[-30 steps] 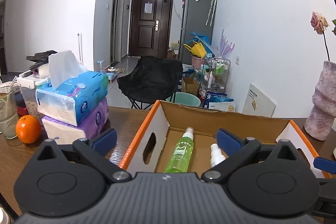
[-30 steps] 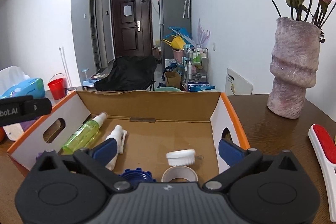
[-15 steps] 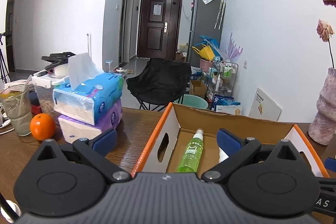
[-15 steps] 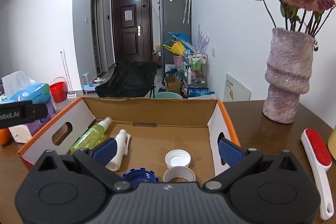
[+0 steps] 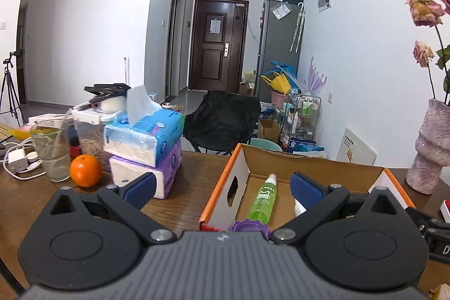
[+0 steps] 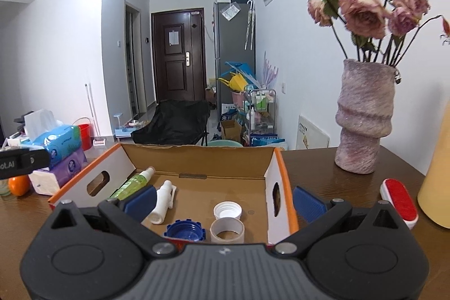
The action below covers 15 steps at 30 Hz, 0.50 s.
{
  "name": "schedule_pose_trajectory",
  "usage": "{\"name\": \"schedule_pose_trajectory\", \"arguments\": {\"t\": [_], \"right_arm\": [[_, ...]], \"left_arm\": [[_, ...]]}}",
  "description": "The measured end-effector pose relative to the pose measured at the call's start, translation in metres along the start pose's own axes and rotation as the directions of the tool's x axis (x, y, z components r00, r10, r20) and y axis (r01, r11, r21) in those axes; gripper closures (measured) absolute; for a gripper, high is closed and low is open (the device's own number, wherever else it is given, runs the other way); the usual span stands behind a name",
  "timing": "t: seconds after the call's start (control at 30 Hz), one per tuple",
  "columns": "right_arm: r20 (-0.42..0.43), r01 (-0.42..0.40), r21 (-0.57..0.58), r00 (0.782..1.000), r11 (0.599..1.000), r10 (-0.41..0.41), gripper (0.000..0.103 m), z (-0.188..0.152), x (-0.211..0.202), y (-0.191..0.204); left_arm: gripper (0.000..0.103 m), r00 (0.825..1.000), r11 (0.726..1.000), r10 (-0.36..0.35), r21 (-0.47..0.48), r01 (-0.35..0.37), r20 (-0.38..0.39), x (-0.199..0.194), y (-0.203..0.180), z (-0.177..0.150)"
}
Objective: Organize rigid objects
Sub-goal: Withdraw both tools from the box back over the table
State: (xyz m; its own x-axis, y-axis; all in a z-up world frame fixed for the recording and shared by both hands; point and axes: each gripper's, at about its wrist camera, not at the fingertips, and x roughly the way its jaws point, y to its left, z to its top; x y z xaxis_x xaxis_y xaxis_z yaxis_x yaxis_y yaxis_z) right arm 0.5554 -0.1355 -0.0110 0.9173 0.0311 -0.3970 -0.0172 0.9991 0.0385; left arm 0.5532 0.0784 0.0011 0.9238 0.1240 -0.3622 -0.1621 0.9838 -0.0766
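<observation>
Cardboard box (image 6: 197, 159) already holds a green bottle (image 6: 135, 182), white sprayer (image 6: 163, 201), blue cap (image 6: 184, 231), white cap (image 6: 227, 210) and tape roll (image 6: 227, 229). Right of box, a red brush (image 6: 399, 201) lies unsorted. Left gripper (image 5: 222, 186) and right gripper (image 6: 223, 200) hover spread wide, empty.

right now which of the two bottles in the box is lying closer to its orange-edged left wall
The green spray bottle, lying right along the left wall of the cardboard box. The white spray bottle lies beside it, further toward the middle.
</observation>
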Motion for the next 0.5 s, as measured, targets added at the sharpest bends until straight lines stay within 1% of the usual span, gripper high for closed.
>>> {"name": "schedule_pose_trajectory", "arguments": {"t": [0.27,0.5], "right_arm": [[0.024,-0.002,-0.004,1.000,1.000,0.002,0.000,-0.008,-0.042,-0.013],[0.045,-0.013,-0.030,0.999,0.999,0.014,0.000,-0.018,-0.077,-0.019]], "left_arm": [[0.000,1.000,1.000,-0.002,0.020,0.001,0.020,-0.042,0.010,-0.009],[0.000,1.000,1.000,0.003,0.019,-0.003,0.020,-0.076,0.017,-0.016]]}}
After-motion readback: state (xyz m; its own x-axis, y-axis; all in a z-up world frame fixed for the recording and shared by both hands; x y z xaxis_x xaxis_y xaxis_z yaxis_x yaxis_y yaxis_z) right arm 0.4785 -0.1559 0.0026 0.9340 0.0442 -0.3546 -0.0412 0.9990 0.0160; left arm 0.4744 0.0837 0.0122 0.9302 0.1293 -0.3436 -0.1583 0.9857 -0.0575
